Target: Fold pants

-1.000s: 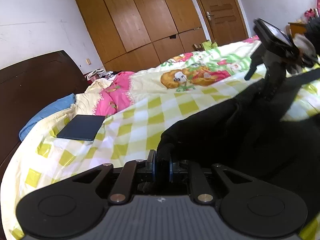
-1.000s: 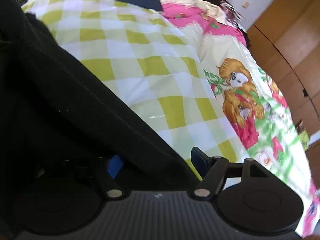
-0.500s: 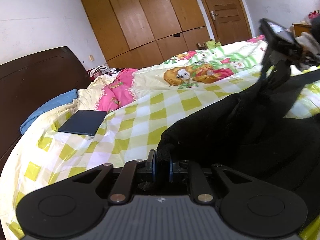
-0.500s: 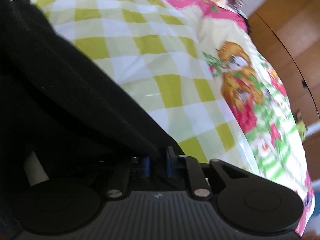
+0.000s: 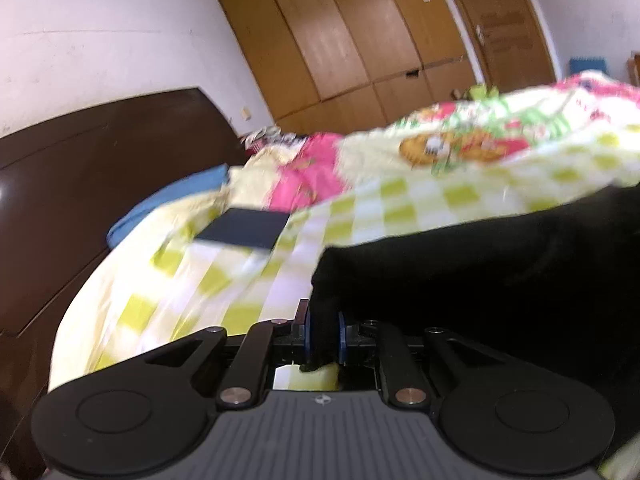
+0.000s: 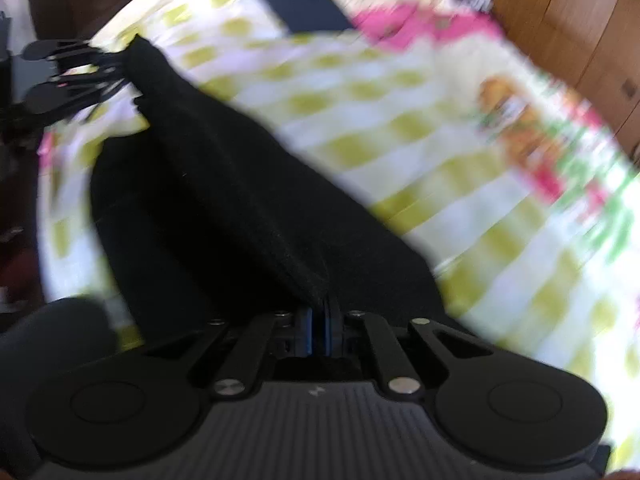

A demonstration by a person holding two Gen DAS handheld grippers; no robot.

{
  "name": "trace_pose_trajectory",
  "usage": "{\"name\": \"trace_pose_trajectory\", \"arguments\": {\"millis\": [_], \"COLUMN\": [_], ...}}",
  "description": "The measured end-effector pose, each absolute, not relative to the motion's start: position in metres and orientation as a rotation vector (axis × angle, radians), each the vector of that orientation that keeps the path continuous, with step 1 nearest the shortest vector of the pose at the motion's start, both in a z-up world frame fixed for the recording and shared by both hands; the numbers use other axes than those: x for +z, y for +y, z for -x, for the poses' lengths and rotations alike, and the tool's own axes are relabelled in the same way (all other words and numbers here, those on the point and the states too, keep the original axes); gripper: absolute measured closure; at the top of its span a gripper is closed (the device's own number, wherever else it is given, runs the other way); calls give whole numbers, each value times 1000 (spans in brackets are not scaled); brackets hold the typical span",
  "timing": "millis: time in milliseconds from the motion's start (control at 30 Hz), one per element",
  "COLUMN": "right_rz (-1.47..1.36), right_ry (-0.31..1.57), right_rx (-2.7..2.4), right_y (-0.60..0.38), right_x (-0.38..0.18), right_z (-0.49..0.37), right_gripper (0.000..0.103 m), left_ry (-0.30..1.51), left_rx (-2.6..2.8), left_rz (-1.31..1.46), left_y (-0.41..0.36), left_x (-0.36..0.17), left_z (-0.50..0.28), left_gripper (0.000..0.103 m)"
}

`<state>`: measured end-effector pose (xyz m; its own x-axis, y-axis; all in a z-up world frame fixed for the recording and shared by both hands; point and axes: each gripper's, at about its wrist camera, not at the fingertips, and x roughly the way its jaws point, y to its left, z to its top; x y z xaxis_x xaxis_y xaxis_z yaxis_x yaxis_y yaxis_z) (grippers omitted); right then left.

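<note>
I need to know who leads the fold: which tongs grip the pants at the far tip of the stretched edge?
The left tongs; in the right wrist view they pinch the black pants at the far corner, while the right tongs clamp the near end.

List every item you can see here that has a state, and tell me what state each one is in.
Left tongs: shut on the pants.
Right tongs: shut on the pants after just closing.
Black pants: pinched at two edges, stretched between the tongs, the rest draped on the bed.
Checked bedspread: spread over the bed, rumpled.
Dark flat item: lying flat on the bedspread.
Wardrobe doors: closed.
</note>
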<state>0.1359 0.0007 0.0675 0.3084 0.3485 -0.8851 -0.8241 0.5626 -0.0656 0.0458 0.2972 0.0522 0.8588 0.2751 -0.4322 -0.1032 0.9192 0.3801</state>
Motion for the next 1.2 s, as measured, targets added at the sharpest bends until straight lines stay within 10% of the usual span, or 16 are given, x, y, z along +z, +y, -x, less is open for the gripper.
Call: {"name": "trace_pose_trajectory", "arguments": {"millis": [1200], "right_rz": [684], "right_ry": [997], "right_rx": [696], "right_y": [27], "right_x": [-10], "right_z": [-73], "right_gripper": [91], "left_ry": [571], "left_rx": [375], "left_rz": [-530], "left_y": [301], "left_x": [-5], "left_z": [22], "left_gripper": [72]}}
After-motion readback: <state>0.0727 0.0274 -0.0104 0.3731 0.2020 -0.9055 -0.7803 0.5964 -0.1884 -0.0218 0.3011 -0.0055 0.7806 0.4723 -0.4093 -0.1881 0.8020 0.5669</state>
